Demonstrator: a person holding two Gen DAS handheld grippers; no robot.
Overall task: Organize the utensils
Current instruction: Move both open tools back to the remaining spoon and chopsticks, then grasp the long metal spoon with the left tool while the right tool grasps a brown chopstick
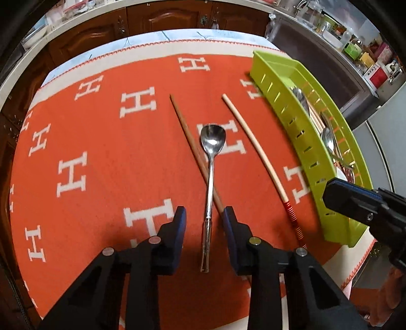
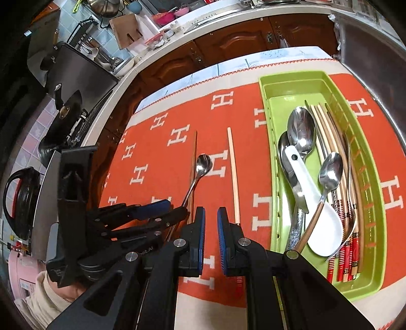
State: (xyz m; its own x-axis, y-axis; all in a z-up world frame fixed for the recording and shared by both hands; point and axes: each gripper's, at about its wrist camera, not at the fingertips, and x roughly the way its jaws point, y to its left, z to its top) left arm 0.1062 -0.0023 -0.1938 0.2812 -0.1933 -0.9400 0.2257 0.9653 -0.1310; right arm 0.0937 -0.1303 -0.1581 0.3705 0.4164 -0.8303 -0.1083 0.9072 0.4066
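A steel spoon [image 1: 211, 162] lies on the orange cloth, its handle crossing a brown chopstick [image 1: 189, 134]. A pale chopstick [image 1: 253, 144] with a red-striped end lies to its right. My left gripper [image 1: 204, 215] is open, its fingers on either side of the spoon's handle end, not touching it. A green utensil tray [image 2: 266, 127] on the right holds several spoons, chopsticks and a white ceramic spoon [image 2: 314, 203]. My right gripper [image 2: 211, 215] is slightly open and empty, hovering left of the tray, next to the pale chopstick [image 2: 233, 172]. The spoon [image 2: 200, 170] and left gripper [image 2: 162, 210] also show there.
The orange cloth [image 1: 88, 142] with white H marks covers the table. Wooden cabinets [image 1: 157, 17] stand behind it. A cluttered counter with a stove and pans [image 2: 66, 83] lies to the left. The tray [image 1: 286, 111] sits at the cloth's right edge.
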